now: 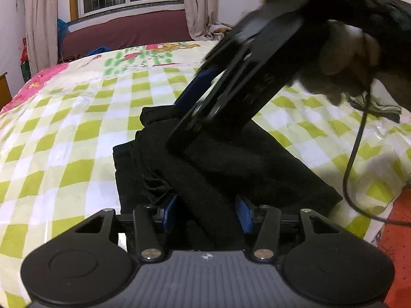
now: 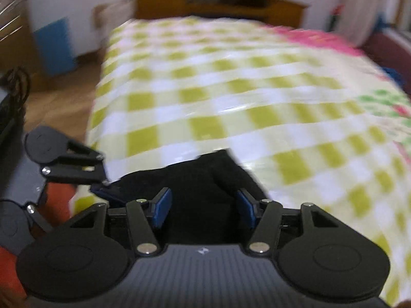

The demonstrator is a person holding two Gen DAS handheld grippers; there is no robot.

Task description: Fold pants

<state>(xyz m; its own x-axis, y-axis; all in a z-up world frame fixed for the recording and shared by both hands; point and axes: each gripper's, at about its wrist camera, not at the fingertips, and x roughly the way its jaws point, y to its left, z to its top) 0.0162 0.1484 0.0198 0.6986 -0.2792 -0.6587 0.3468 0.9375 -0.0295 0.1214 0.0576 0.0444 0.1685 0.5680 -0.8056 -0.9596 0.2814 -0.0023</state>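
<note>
Black pants [image 1: 257,169] lie partly folded on the green-checked bed sheet [image 1: 77,128]. My left gripper [image 1: 206,205] is shut on a thick fold of them at the near edge, its blue pads pressing both sides. My right gripper [image 1: 185,120], held by a gloved hand [image 1: 346,59], slants down from the upper right, its fingers reaching the top of the pants. In the blurred right wrist view, the right gripper [image 2: 204,202] stands open over the pants [image 2: 195,177]; its blue pads are apart and squeeze nothing. The left gripper [image 2: 102,188] shows at the left on the fabric's edge.
A black cable [image 1: 352,159] hangs over the bed's right side near a red surface [image 1: 400,231]. A grey cloth [image 1: 380,107] lies at the right. Beyond the bed are a maroon bench [image 1: 128,28] under a window, and a wooden cabinet [image 2: 218,2].
</note>
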